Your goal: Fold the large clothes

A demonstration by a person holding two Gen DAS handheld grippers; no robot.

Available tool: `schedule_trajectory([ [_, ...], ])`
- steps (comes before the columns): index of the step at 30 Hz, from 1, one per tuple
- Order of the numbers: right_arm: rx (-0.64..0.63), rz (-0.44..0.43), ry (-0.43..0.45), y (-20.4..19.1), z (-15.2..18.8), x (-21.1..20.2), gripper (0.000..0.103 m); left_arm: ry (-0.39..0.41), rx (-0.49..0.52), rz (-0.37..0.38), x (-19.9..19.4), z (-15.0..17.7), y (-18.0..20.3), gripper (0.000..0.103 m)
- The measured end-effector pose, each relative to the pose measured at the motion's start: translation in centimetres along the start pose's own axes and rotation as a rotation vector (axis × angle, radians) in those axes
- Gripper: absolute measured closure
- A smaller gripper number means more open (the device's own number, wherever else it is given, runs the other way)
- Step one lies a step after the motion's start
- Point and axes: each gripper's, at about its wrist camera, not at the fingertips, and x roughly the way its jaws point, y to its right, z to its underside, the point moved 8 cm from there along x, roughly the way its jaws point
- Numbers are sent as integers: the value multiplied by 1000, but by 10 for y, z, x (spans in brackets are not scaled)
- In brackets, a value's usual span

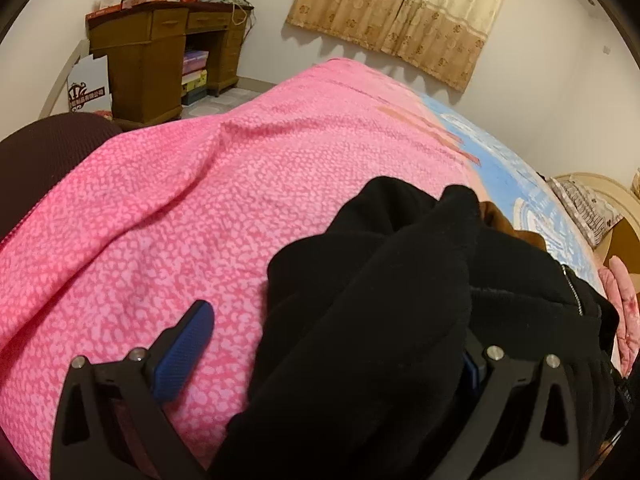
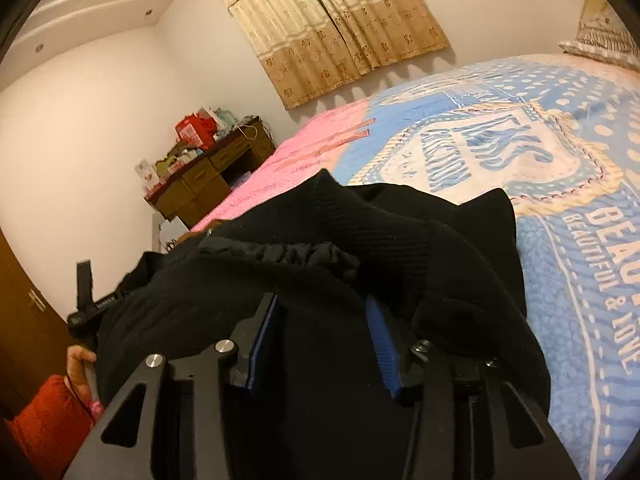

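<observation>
Broadly, a bed [image 2: 580, 240] fills both views, its near end under a pink blanket [image 1: 168, 216] and the rest under a blue printed cover [image 2: 552, 248]. Beige curtains [image 2: 332, 28] hang on the wall behind it, and a brown table [image 1: 152, 52] piled with boxes stands in the corner past the bed's pink end.

On the bed lies a black garment [image 1: 384, 280], bunched and creased; in the left wrist view it rests on the pink blanket near where the blue cover begins, and in the right wrist view it drapes over the blue cover's near edge. A zip runs along one of its edges, and some brown fabric [image 1: 500, 220] shows just behind it.

The left gripper [image 1: 332, 360] has its fingers set wide apart: the left finger [image 1: 184, 352] stands clear above the pink blanket, while cloth is heaped over the other, so I cannot tell whether anything is pinched.

The right gripper [image 2: 320, 336] has its fingers partly open, with a thick fold of the garment lying between the blue pads [image 2: 384, 344]; the cloth fills the gap, but whether the pads press on it cannot be told.

A hand [image 2: 80, 364] shows at the lower left of the right wrist view, at the garment's edge.
</observation>
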Motion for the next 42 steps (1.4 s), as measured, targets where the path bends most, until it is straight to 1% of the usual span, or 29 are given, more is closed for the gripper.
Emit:
schedule_trajectory([
  [3,-20,33,-10,1,-2,6,58,-22,2,-16,6,-4,3,0],
  [5,-42,50,-10,-4,-1,1,57,-26,0,-21,1,-2,3,0],
  [6,-42,51,-18,-5,0,0,57,-41,-4,-22,0,-2,2,0],
  [8,-38,63,-52,-9,0,-9,57,-88,-16,-35,-13,0,2,0],
  [9,-29,83,-33,-15,-3,-26,57,-86,-7,-43,-24,-1,4,0],
  [11,-29,86,64,-28,-8,-62,57,-40,60,-81,-51,0,7,0],
  [12,-36,91,87,-33,-8,-74,57,-19,100,-108,-63,0,8,0],
  [14,-70,116,91,-44,-3,-92,57,42,163,-174,-92,5,4,0],
  [16,-116,139,75,-58,8,-101,59,87,165,-198,-115,14,-5,0],
  [17,-139,154,69,-65,14,-102,62,104,143,-198,-126,21,-12,0],
  [18,-154,160,61,-74,20,-100,74,112,120,-200,-133,27,-19,0],
  [19,-155,144,48,-81,26,-97,79,115,96,-202,-138,34,-27,0],
  [21,-170,103,21,-100,36,-86,80,109,38,-217,-143,49,-41,0],
  [22,-192,98,11,-111,40,-79,80,101,9,-216,-142,57,-45,0],
  [24,-244,68,-11,-140,47,-61,80,73,-40,-188,-137,71,-48,0],
  [26,-273,37,-22,-163,50,-49,80,43,-69,-187,-127,82,-47,0],
  [28,-294,11,-28,-187,49,-35,80,25,-49,-214,-118,87,-38,0],
  [31,-282,-32,-33,-208,46,-21,80,26,37,-320,-112,88,-26,0],
  [33,-288,-38,-42,-216,50,-13,80,42,99,-384,-110,85,-19,0],
  [35,-290,-43,-67,-219,58,-4,80,50,128,-412,-109,84,-15,0],
  [38,-288,-34,-88,-217,65,4,80,50,133,-426,-107,83,-16,0],
  [42,-253,-19,-39,-212,41,4,80,45,111,-418,-106,83,-19,0],
])
